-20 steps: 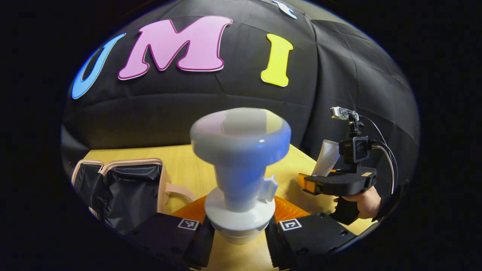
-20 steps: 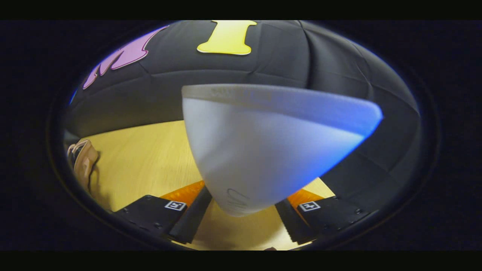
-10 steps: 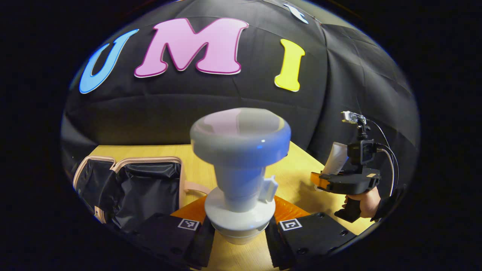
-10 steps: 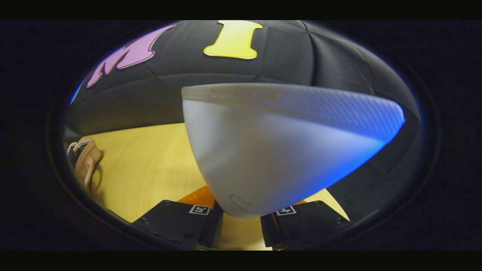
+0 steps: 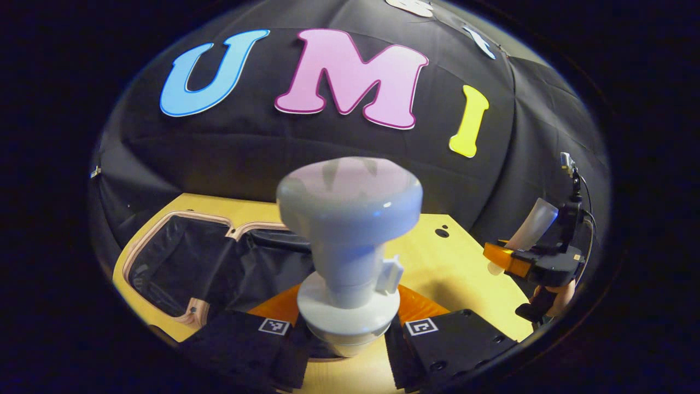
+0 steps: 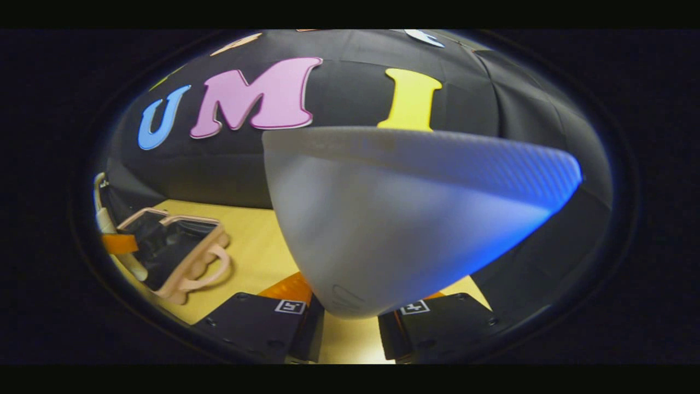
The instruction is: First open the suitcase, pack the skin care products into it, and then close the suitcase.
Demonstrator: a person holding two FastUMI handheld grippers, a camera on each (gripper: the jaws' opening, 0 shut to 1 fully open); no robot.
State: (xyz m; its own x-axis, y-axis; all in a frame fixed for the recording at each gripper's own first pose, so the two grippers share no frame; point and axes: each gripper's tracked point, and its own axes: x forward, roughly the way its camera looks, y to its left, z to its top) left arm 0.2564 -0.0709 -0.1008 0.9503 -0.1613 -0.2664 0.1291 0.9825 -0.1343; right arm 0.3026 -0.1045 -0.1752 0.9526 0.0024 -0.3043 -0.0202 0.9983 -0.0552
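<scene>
table [image 5: 465, 257]: light yellow wood-grain top, running back to the booth's wall
holes [image 5: 441, 232]: two small dark round spots in the table top, close together near its far edge, toward the far right corner
booth wall [image 5: 246, 148]: black cloth, creased, rising behind the table's far edge

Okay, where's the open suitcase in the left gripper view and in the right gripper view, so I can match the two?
Left gripper view: the open suitcase lies lower left on the wooden table, behind the held pump bottle.
Right gripper view: it sits at the far left edge, its pink handle toward the held white tube.
Shared landmark: the suitcase's pink rim.
</scene>
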